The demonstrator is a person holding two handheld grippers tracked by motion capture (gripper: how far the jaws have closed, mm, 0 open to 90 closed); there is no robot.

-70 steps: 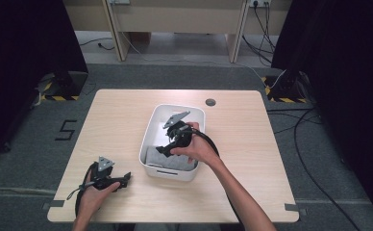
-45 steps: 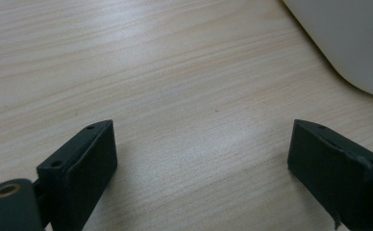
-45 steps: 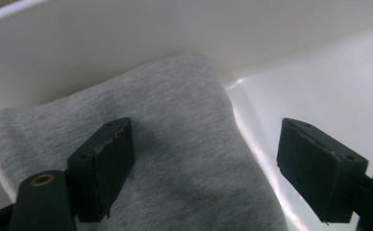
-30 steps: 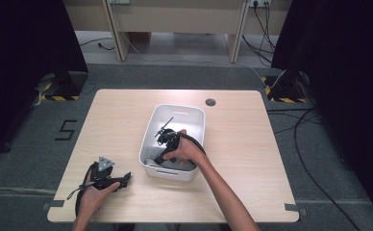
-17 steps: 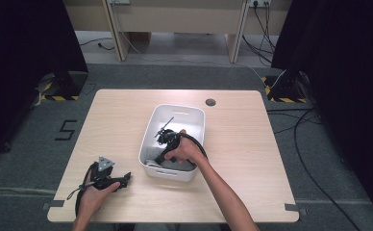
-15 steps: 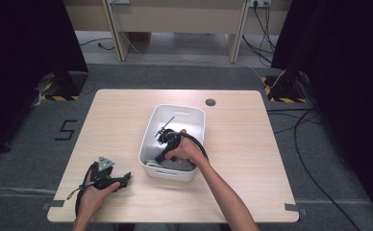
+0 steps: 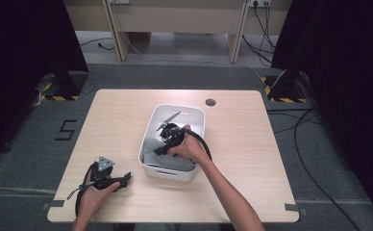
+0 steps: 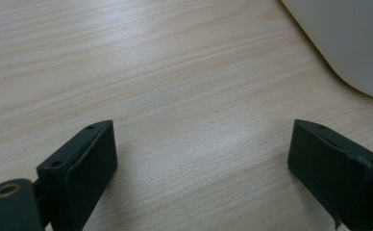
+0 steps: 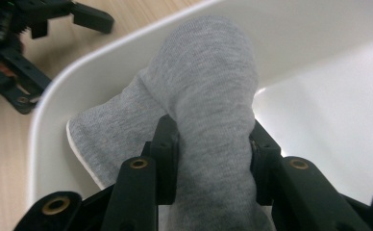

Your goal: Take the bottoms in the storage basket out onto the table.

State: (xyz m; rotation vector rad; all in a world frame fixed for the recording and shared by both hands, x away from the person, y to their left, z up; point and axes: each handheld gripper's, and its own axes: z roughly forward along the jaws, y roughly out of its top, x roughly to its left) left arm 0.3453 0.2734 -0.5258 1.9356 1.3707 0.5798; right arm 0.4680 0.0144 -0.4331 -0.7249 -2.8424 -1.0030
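Work in hand: I am lifting a grey sock (image 9: 208, 110) out of the white tub (image 7: 148, 144) that stands in the middle of the table (image 7: 252, 144).

Right gripper (image 9: 212, 144): my jaws have just been closing and now pinch a bunched fold of the sock between the pads, about a third open because the cloth fills the gap. I took a thick fold, I think, so that the knit does not slide out as it rises.

Sock: it lies in the near half of the tub, in the high view grey against the near wall. In the right gripper view it humps up above my jaws while its tail drapes on the tub's floor and against the near-left wall; that part is not yet clear of the rim.

Right hand (image 7: 187, 147): it reaches in over the tub's near right edge, gripper pointing down into it, so the pull can go straight up past the wall.

Left gripper (image 8: 201, 159): jaws spread wide with nothing between them, only bare wood. It rests on the near left of the table, just beside the tub's rounded corner, kept out of the way yet ready to take the sock's loose end.

Left hand (image 7: 95, 192): low at the near edge, holding that gripper level.

Risk: I judge the trailing end may drag on the rim.
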